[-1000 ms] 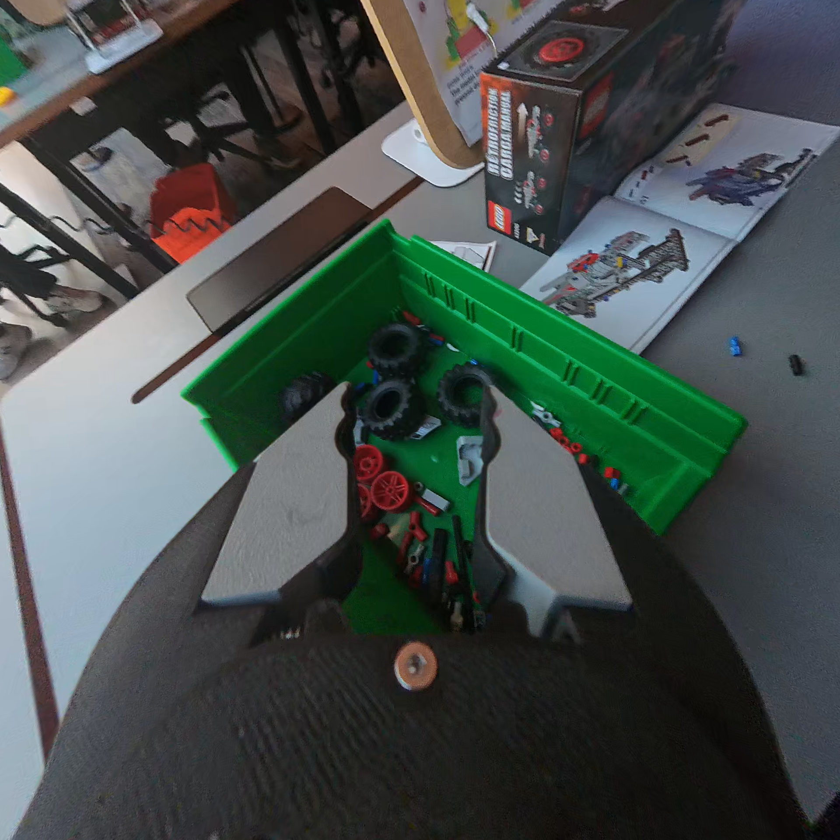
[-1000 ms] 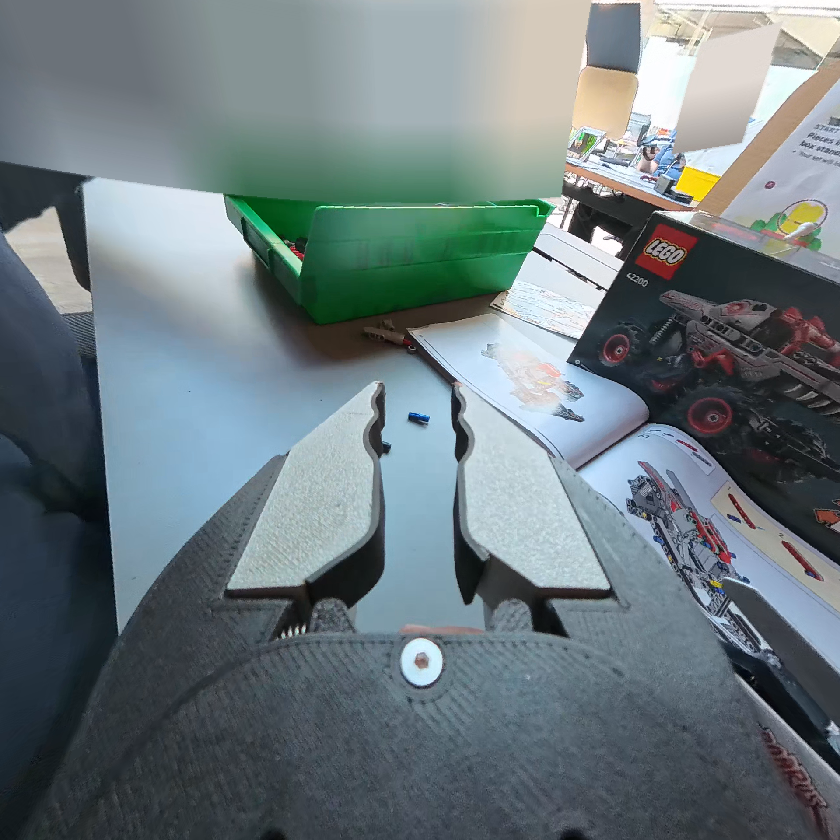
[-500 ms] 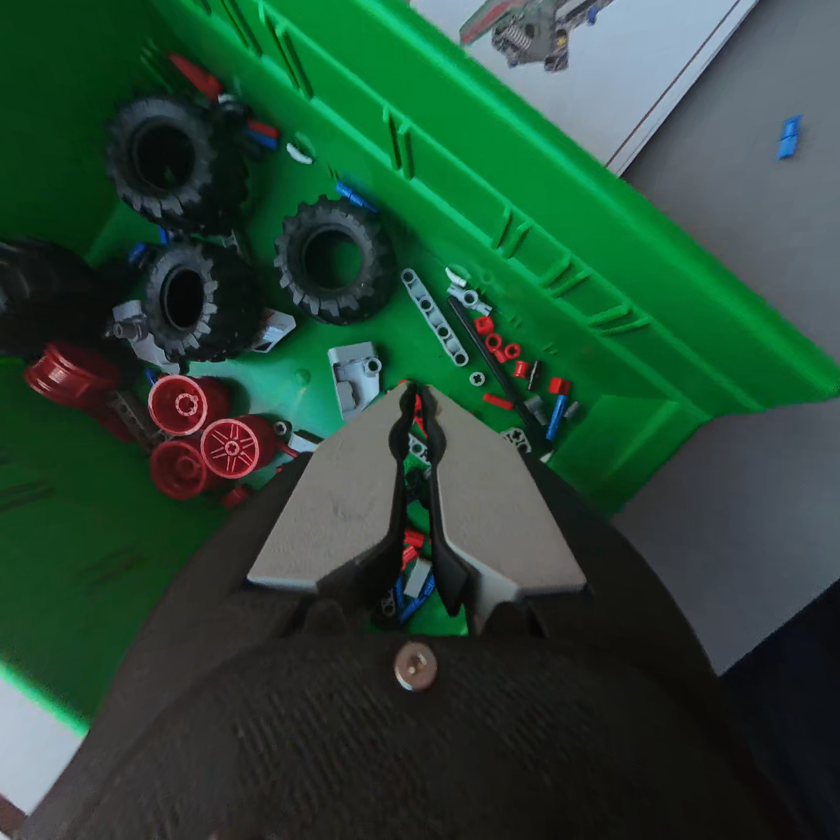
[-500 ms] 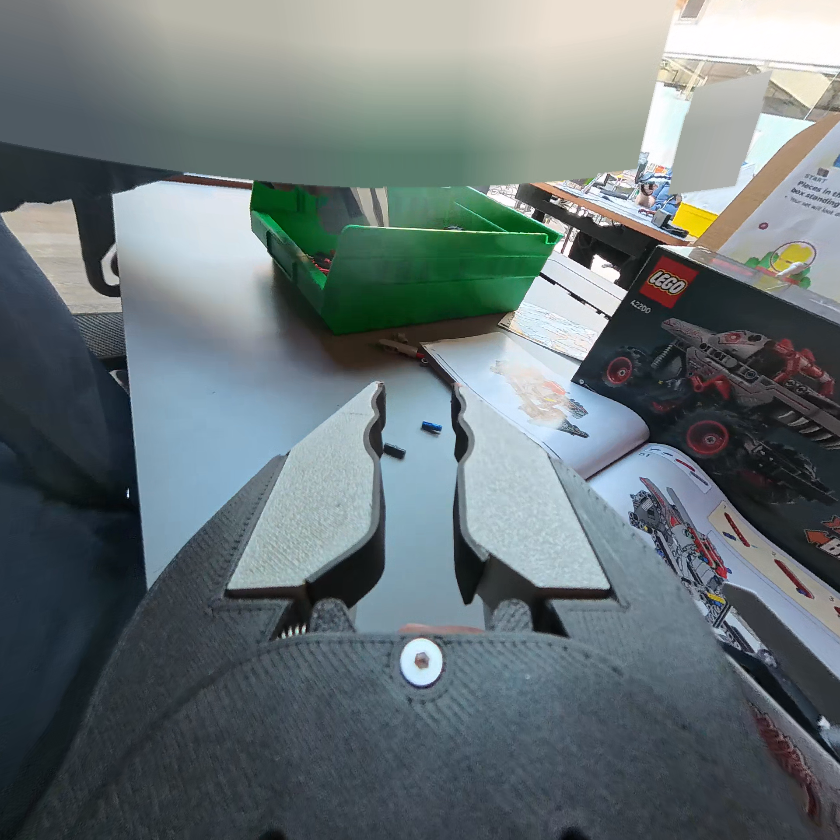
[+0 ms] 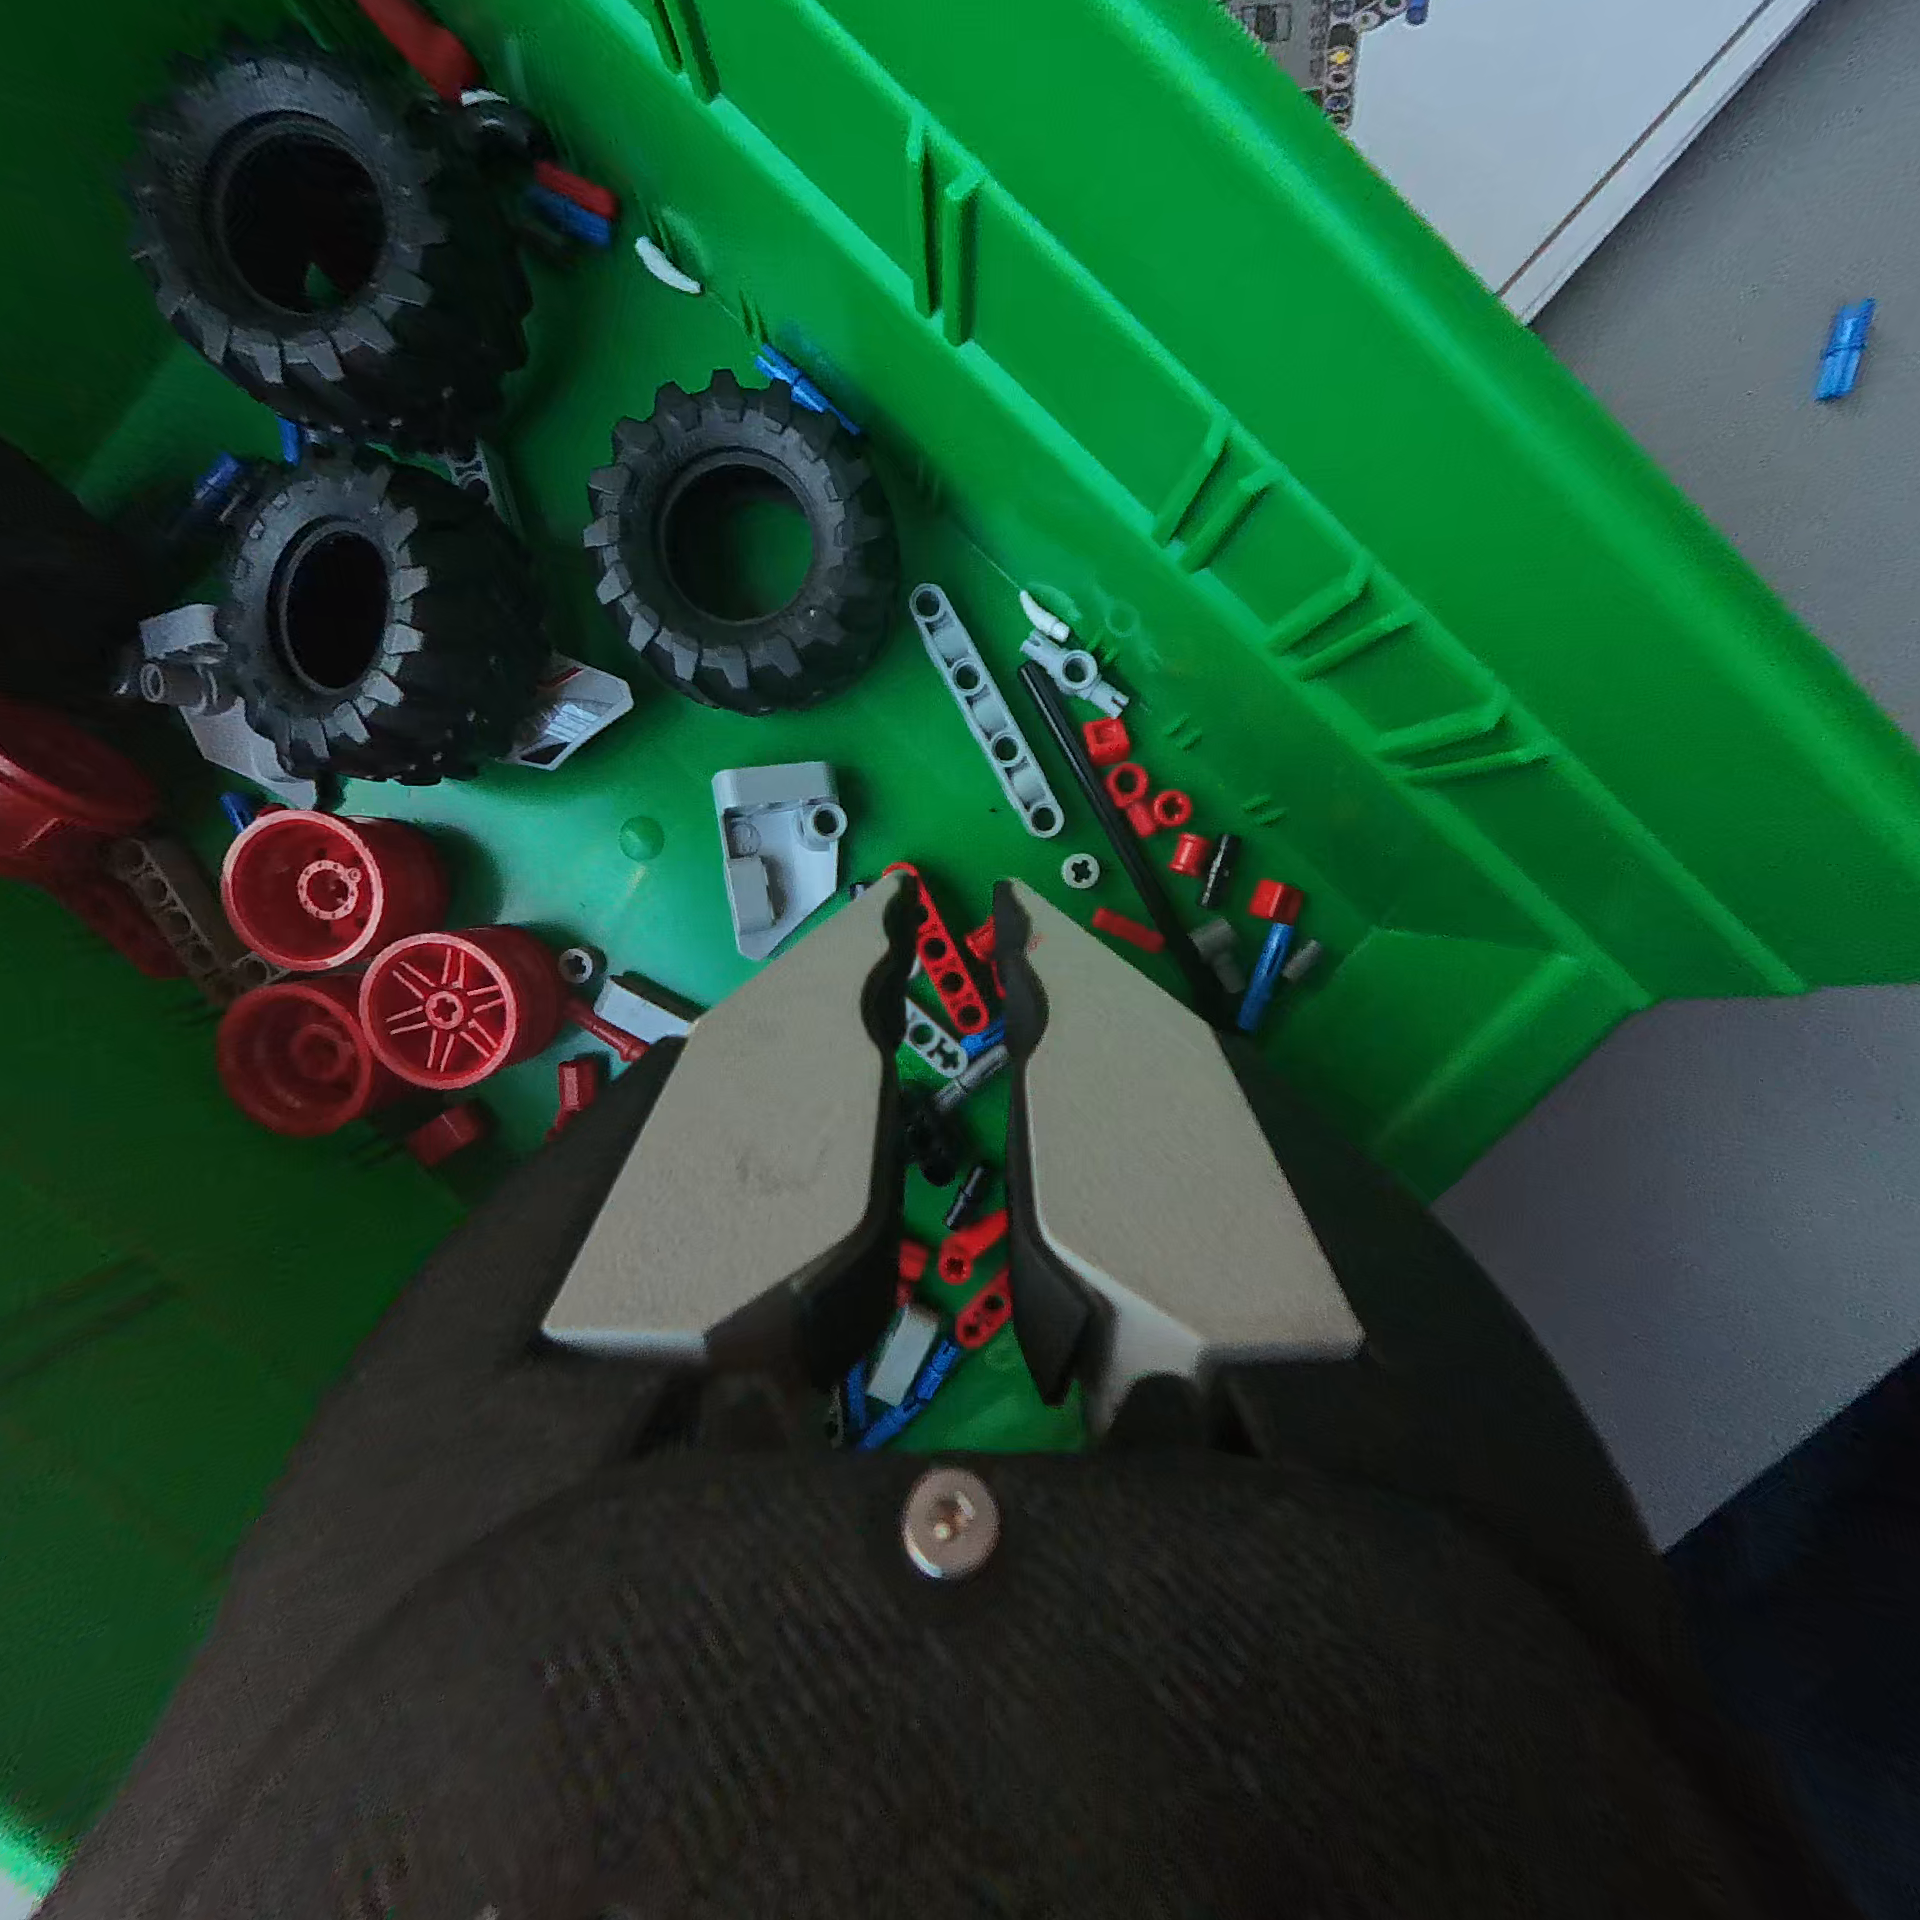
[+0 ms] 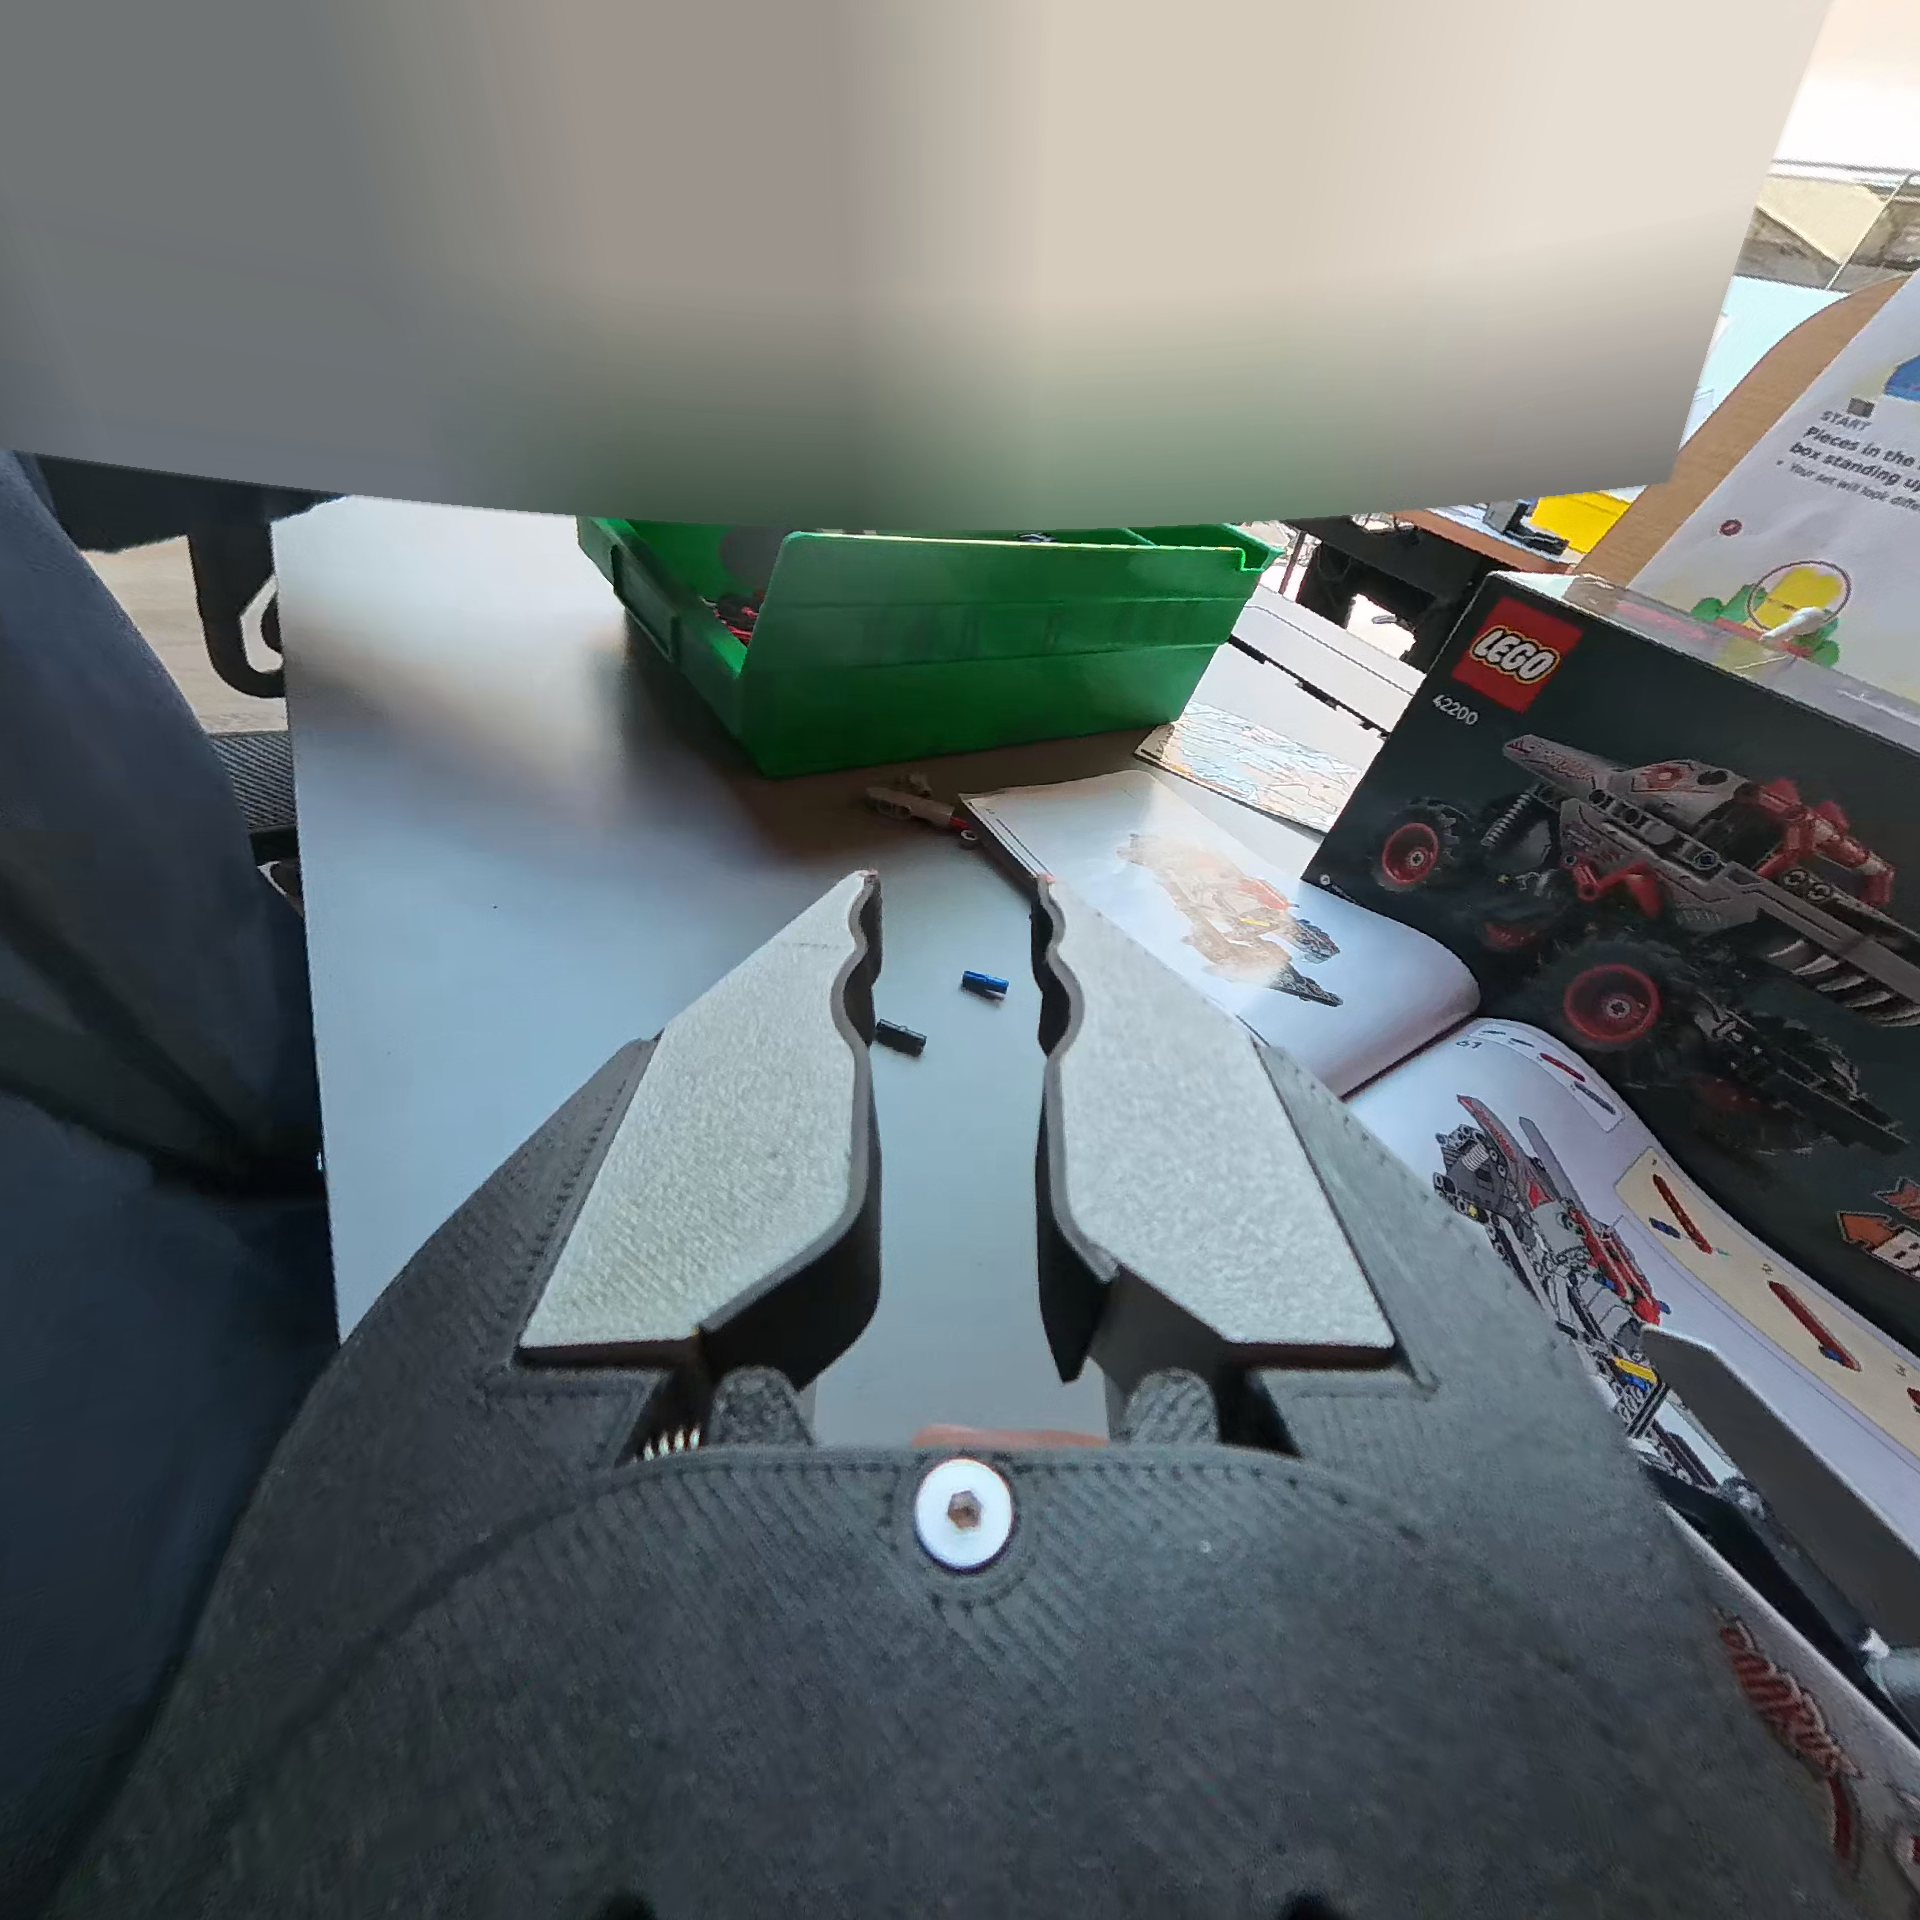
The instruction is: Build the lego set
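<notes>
My left gripper [image 5: 953,909] is low inside the green bin [image 5: 1195,364]. Its jaws stand a narrow gap apart, and a red holed beam [image 5: 948,961] lies between the tips; no grip on it shows. Black tyres [image 5: 743,540], red rims [image 5: 332,888], a grey beam [image 5: 987,712], a grey panel [image 5: 779,852] and small pins lie around it. My right gripper [image 6: 956,894] is open and empty above the grey table [image 6: 520,935]. A black pin [image 6: 900,1034] and a blue pin [image 6: 984,983] lie on the table between its fingers.
The set's box [image 6: 1662,883] stands at the right, with the open instruction booklet [image 6: 1195,904] in front of it. A small grey and red assembly [image 6: 914,802] lies beside the bin [image 6: 987,665]. A blue pin [image 5: 1844,348] lies outside the bin wall. Some 30 cm of space lies between my two pairs of fingers.
My left gripper dropped from above the bin down among the parts and narrowed its jaws from wide to a small gap. My right gripper shifted a little and stayed open.
</notes>
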The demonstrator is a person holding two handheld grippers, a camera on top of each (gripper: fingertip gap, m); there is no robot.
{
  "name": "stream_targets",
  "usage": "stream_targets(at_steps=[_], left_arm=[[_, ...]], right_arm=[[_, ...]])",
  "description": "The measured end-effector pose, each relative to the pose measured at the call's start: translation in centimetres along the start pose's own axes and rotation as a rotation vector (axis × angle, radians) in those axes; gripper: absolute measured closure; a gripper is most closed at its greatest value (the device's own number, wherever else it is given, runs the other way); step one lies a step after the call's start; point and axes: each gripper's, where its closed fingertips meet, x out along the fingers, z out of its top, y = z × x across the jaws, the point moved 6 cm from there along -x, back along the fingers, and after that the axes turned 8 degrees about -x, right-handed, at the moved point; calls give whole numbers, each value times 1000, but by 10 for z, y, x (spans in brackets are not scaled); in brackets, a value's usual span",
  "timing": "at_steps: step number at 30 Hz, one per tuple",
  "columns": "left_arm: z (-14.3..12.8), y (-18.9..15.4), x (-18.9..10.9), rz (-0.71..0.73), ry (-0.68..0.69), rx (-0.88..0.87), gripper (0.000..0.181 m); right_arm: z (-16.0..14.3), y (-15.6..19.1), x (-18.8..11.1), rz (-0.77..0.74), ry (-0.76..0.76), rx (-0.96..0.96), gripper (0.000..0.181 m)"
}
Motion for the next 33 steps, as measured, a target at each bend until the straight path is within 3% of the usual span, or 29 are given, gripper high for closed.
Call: stream_targets(at_steps=[14, 19, 24, 29, 33], left_arm=[[5, 3, -6, 1, -46, -20, 176], [23, 15, -48, 63, -217, -38, 175], [15, 34, -83, 136, -290, -51, 175], [12, 28, -88, -73, -386, -55, 175], [12, 39, -86, -83, -460, -70, 177]], right_arm=[[0, -3, 0, 3, -8, 13, 156], [1, -4, -2, 0, -16, 20, 156], [0, -5, 2, -2, -4, 25, 155], [-5, -6, 11, 7, 39, 24, 148], [-11, -6, 18, 6, 88, 26, 142]])
